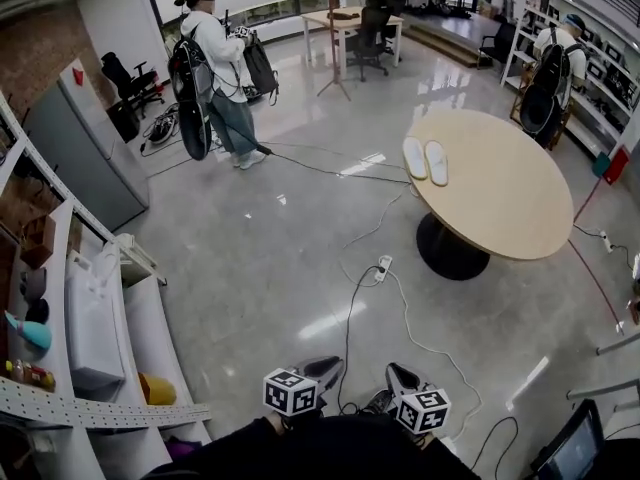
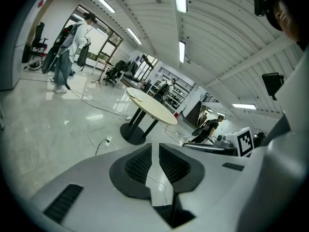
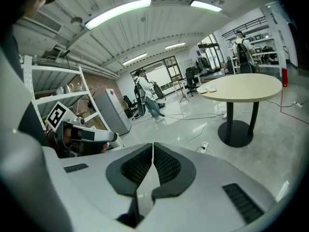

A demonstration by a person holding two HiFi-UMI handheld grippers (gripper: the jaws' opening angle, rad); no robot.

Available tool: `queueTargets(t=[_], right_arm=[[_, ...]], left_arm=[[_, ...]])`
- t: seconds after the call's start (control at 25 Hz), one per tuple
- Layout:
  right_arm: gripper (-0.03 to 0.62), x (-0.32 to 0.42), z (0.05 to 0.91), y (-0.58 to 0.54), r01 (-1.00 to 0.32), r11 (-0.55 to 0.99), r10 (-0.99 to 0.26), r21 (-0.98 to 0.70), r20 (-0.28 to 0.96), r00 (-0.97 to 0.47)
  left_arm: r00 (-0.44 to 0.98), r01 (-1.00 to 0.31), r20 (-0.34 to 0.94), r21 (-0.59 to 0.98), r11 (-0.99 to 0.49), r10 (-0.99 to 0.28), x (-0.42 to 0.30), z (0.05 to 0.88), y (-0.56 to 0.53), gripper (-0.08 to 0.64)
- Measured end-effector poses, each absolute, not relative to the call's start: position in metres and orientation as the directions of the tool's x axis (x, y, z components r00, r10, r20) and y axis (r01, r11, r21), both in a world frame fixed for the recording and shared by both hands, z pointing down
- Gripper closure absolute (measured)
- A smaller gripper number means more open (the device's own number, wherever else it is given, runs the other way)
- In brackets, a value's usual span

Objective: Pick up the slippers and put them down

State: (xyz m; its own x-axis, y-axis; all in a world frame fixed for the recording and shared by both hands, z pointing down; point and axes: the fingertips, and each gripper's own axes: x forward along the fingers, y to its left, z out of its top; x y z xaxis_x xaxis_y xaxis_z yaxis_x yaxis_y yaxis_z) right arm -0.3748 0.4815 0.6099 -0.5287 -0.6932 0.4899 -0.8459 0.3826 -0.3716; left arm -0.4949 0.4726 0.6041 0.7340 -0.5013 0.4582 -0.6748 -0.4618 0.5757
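Two white slippers (image 1: 425,160) lie side by side on the far left part of a round wooden table (image 1: 500,193); in the right gripper view the slippers (image 3: 208,88) show as small white shapes on the tabletop. Both grippers are low and close to me, far from the table. My left gripper (image 1: 320,368) has its jaws a sliver apart with nothing between them, and the floor shows through the gap (image 2: 155,146). The tips of my right gripper (image 1: 400,376) meet, and it holds nothing (image 3: 153,146).
A power strip (image 1: 382,268) and cables trail across the glossy floor between me and the table's black foot (image 1: 452,248). White shelving (image 1: 90,348) runs along the left. One person (image 1: 215,68) stands at the back, another (image 1: 550,78) by the right shelves.
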Motion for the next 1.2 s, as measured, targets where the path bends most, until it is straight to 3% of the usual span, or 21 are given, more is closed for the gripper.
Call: queueTargets(t=[0.44,0.8,1.2], right_arm=[[0.574,-0.240,0.616,0.441,-0.861,0.268,-0.743,-0.433,0.476,-0.470],[0.574,-0.214,0.637,0.404,-0.864,0.223,-0.723,-0.451,0.518,-0.457],[0.574,-0.184,0.642,0.288,-0.919,0.072,-0.769,-0.387,0.565,-0.298]], left_arm=[[0.739,-0.674,0.487,0.514,-0.531,-0.466,-0.374,0.593,0.432,0.497],[0.750,-0.662,0.500,0.559,-0.499,-0.434,-0.346,0.612,0.379,0.497],[0.837,-0.544,0.444,0.606,-0.581,-0.321,-0.313,0.624,0.235,0.497]])
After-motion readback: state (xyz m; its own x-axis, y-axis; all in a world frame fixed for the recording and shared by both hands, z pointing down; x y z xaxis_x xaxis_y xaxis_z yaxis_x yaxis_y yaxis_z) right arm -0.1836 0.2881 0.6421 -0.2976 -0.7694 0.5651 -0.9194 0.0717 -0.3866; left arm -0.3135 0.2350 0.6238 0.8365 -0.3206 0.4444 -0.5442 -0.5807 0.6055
